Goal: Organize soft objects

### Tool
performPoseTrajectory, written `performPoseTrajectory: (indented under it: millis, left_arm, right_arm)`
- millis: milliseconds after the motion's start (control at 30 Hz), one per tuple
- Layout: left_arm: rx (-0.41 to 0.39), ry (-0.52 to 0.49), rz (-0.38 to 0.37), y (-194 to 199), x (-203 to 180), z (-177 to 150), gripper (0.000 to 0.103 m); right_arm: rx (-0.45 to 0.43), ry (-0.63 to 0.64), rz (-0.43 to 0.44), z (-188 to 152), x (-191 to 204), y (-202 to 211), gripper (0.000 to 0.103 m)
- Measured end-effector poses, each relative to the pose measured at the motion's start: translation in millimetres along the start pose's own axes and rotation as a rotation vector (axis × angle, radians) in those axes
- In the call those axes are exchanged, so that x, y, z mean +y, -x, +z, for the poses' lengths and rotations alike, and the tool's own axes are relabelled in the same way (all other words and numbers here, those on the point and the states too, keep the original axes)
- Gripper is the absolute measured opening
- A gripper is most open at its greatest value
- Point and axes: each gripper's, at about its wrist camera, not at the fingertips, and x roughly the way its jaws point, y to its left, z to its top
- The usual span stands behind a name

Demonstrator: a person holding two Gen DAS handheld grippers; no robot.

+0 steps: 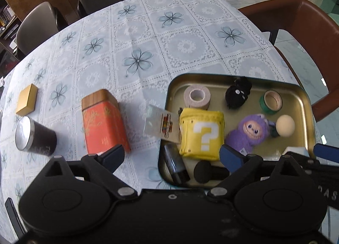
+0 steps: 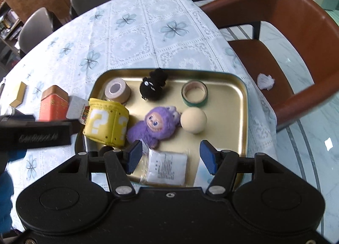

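- We see soft toys already in the tray: purple plush, black pom-pom, yellow pouch.
- Both our tongs, left and right, gape empty above the tray.
- Sorting looks barely begun; hard tins remain on the bench.

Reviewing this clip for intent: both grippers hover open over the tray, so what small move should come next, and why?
Probably ease the right gripper forward and down onto the purple plush. Its fingers are open and empty, the plush lies just ahead of them in the tray, and it is soft. The left gripper is also open, nearer the yellow question-mark pouch.
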Motion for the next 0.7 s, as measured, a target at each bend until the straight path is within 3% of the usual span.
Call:
performPoseTrajectory:
  millis: [267,700]
  left_arm:
    - [-0.01,0.007,-0.048,12,8,-26,0.098]
    - [-0.012,-0.008,-0.044,21,10,-46,0.099]
  right_arm:
    - [-0.002,-0.025,-0.05,-11,7,5,0.059]
    - [0.019,-0.046,-0.076,-27,13,9,0.059]
